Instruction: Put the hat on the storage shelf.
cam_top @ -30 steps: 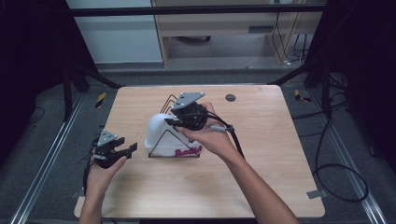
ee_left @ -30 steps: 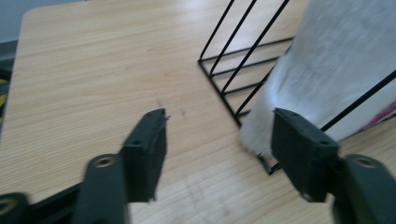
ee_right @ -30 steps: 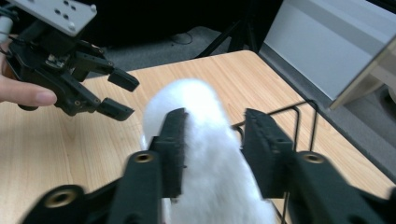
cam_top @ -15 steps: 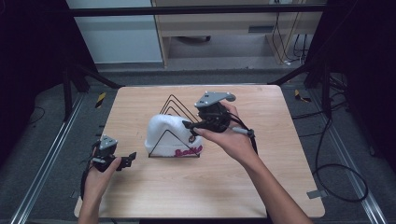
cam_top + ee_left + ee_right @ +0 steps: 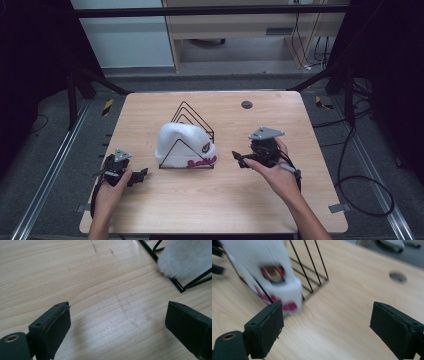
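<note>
Partly blurred in the right gripper view, the white hat [image 5: 262,272] drapes over the wire rack [image 5: 192,120], hiding its middle. Both claws are released, jaws just opened with nothing between: the left claw [image 5: 142,175] lies lower left of the hat, the right claw [image 5: 239,159] just right of it.

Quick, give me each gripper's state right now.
Left gripper: open, holding nothing, jaws just opened.
Right gripper: open, holding nothing, jaws just opened, clear of the hat.

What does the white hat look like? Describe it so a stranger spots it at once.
On the wooden table, near its middle, stands a black wire rack. The white hat sits in its front slot, fluffy, with pink lettering and a small round badge on its brim.
</note>
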Tool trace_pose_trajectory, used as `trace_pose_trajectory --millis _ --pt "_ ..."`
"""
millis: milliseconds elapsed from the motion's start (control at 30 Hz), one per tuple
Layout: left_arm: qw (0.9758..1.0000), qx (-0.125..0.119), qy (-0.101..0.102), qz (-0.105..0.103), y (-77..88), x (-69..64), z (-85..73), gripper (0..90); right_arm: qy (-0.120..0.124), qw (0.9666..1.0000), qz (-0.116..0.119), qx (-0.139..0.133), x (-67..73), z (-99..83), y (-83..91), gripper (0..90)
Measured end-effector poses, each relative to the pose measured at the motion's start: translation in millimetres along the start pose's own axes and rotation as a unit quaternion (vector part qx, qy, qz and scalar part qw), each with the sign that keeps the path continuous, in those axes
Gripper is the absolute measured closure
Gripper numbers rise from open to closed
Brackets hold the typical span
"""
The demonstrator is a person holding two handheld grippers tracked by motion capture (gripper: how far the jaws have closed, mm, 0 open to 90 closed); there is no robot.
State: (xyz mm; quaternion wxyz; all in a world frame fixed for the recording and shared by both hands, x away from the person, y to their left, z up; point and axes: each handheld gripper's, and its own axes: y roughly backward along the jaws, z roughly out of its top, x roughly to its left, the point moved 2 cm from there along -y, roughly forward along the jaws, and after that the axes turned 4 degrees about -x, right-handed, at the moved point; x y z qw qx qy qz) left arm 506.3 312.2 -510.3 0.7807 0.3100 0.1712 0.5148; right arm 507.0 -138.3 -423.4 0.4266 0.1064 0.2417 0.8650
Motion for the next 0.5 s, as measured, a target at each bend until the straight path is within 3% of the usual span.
trace_pose_trajectory --millis 167,267,500 --pt "1.0 0.004 0.005 0.006 -3.5 0.8 -2.9 5.4 -0.045 0.9981 -0.024 0.035 -17.5 -57.2 -1.9 11.4" --pt "0.9999 0.003 0.01 0.003 -6.2 0.0 -4.9 4.1 -0.058 0.9962 -0.038 0.053 -22.3 -81.9 -4.0 11.6" --pt "0.9998 -0.009 0.017 -0.002 -8.5 1.3 -7.4 1.4 -0.056 0.9937 -0.061 0.076 -24.3 -106.5 -8.9 11.0"
